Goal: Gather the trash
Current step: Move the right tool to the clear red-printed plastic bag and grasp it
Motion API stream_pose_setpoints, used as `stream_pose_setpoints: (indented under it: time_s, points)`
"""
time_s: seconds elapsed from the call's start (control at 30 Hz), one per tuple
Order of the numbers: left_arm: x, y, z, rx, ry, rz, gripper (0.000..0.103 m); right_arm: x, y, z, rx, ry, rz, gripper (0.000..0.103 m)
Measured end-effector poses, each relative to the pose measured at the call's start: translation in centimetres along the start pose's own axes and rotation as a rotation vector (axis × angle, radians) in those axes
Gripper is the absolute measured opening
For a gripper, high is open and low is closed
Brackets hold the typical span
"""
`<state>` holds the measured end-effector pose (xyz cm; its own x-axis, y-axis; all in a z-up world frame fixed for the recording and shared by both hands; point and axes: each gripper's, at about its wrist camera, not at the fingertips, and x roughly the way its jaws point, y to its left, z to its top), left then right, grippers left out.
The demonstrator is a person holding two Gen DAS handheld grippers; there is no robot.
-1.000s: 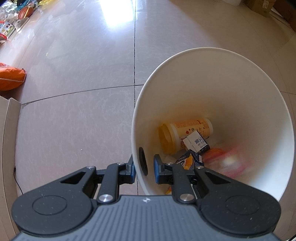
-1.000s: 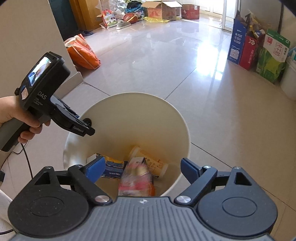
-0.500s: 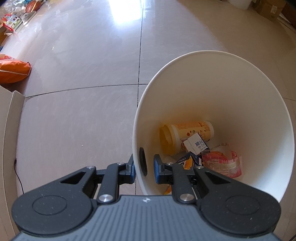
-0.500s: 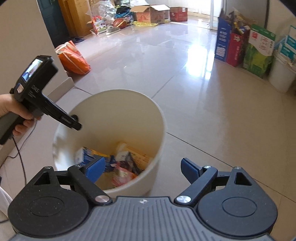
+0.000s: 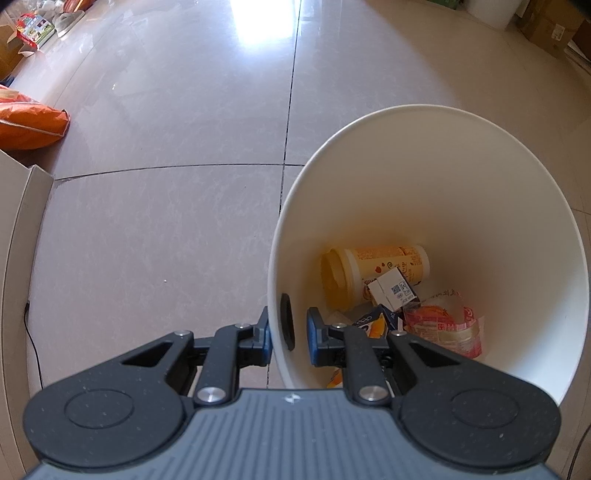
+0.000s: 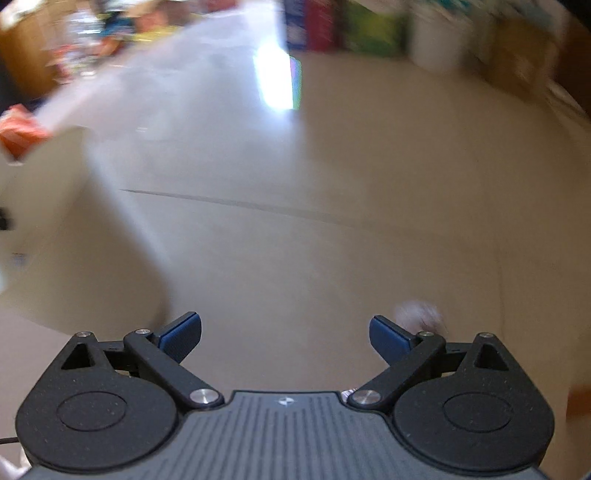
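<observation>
A white bin [image 5: 461, 184] stands tilted on the tiled floor, and my left gripper [image 5: 289, 336] is shut on its near rim, one finger outside and one inside. In the bin lie a yellow cup [image 5: 373, 275], a small white carton [image 5: 393, 291], a blue-and-orange carton [image 5: 375, 321] and a pink plastic wrapper [image 5: 443, 328]. My right gripper [image 6: 285, 338] is over bare floor in a blurred view, its jaws opening wide with nothing between them. A small pale crumpled scrap [image 6: 419, 314] lies on the floor just beyond its right finger.
An orange bag [image 5: 29, 122] lies at the left by a white wall corner [image 5: 26, 221]. Boxes and clutter [image 6: 351, 29] line the far wall. A thin black cable [image 5: 31, 332] runs along the wall at the left.
My right gripper has swung away from the bin to the right and lower over the floor, opening a little wider. The pink wrapper has settled in the bin. The left gripper still grips the rim.
</observation>
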<state>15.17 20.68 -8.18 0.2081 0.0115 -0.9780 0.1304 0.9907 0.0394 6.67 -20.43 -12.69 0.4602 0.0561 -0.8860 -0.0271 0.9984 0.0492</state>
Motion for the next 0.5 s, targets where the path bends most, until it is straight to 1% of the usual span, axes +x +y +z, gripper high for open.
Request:
stream_pose_setpoints:
  time_s: [0.03, 0.1, 0.17, 0.23, 0.3, 0.4, 0.5]
  points:
    - [0.0, 0.0, 0.0, 0.0, -0.001, 0.001, 0.015, 0.8, -1.1, -0.6, 0.029, 0.016, -0.018, 0.1]
    - [-0.1, -0.1, -0.1, 0.002, -0.002, 0.005, 0.015, 2.8, -3.5, -2.1, 0.132, 0.06, -0.049, 0.1]
    - [-0.1, -0.1, -0.1, 0.003, -0.001, 0.007, 0.015, 4.8, -5.8, -3.6, 0.267, 0.108, -0.067, 0.1]
    - [0.0, -0.1, -0.1, 0.003, 0.002, 0.007, 0.015, 6.6, -8.1, -5.0, 0.406, 0.143, -0.066, 0.1]
    - [0.0, -0.2, -0.1, 0.005, 0.003, 0.009, 0.015, 8.1, -10.0, -6.3, 0.533, 0.157, -0.079, 0.1]
    - [0.0, -0.3, -0.1, 0.007, 0.003, 0.014, 0.015, 9.8, -12.1, -7.7, 0.689, 0.165, -0.082, 0.1]
    - [0.0, -0.3, -0.1, 0.006, 0.004, 0.013, 0.015, 11.4, -13.2, -8.7, 0.783, 0.169, -0.108, 0.1]
